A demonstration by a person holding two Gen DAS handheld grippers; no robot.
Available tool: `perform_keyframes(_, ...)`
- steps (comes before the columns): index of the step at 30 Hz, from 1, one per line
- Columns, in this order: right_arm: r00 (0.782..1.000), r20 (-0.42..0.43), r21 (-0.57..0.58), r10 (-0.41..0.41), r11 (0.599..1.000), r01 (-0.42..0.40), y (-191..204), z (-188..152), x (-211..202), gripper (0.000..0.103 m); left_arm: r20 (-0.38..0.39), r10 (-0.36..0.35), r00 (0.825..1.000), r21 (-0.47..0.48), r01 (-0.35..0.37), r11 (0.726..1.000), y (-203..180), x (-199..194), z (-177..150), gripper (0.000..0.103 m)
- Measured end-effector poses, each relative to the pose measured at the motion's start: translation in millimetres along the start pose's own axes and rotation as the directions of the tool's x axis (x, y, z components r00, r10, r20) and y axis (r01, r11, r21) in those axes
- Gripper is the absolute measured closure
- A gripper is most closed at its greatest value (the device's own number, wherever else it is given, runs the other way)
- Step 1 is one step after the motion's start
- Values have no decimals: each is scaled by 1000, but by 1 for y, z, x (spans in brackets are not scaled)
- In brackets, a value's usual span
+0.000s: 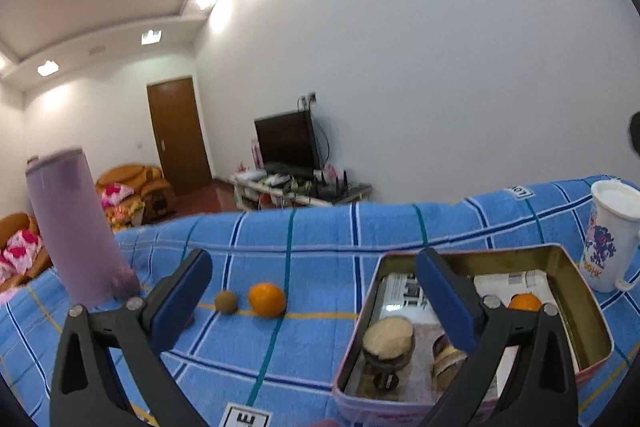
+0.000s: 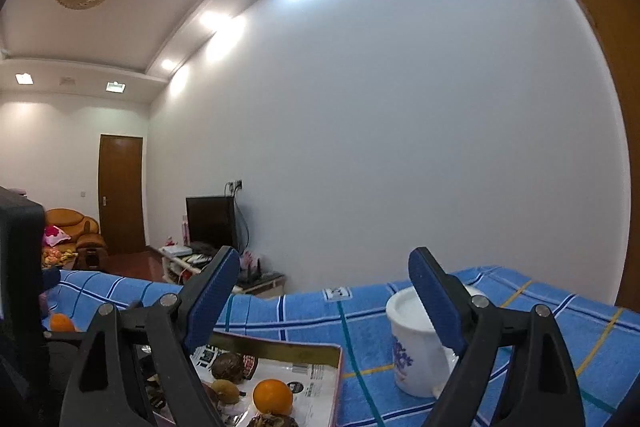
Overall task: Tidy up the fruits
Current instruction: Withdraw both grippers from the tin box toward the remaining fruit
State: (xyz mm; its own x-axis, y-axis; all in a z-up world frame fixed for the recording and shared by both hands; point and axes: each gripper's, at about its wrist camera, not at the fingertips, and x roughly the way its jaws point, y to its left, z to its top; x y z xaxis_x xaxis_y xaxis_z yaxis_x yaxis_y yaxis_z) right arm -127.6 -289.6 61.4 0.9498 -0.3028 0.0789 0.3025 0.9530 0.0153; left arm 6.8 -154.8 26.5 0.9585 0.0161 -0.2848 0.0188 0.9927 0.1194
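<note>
Two fruits lie loose on the blue checked cloth of the desk: an orange (image 1: 267,299) and, just beside it on its left, a small brown kiwi (image 1: 226,301), both near the middle and well apart from the open tin (image 1: 576,291) at the right. The tin already holds one orange (image 2: 272,396), one kiwi (image 2: 225,391), a dark round fruit (image 2: 228,367) and some other dark pieces that I cannot make out, all on printed paper.

As I judge it, the step in hand falls between placements: neither gripper holds anything. The left gripper (image 1: 316,299) has its jaws spread wide and empty, pointing over the cloth toward the loose pair. The right gripper (image 2: 324,303) is also parted with nothing between its pads, hovering above the tin's near edge with the white mug (image 2: 416,359) behind its right finger.

The next move probably calls for the left gripper to drop toward the loose orange or kiwi, straddle it, close gently, and carry it across into the tin without knocking the purple tumbler (image 1: 76,227) standing at the left edge.

Counted: two oranges, two kiwis, one tin, one mug, one tumbler, two grippers.
</note>
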Motion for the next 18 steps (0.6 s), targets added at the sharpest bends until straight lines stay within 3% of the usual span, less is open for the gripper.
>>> perform_keyframes(6,999,40,-21,-13,1000,14,4,1,-13,13,-18,-15,1000,-61,14,998,13,-1,-6,0)
perform_keyframes(8,999,38,-24,-15,1000,16,4,1,-13,1,-16,-15,1000,-53,14,998,13,-4,-7,0)
perform_keyframes(18,997,79,-72,-26,997,32,12,3,-24,1,-38,-59,998,-17,59,998,15,-12,-11,0)
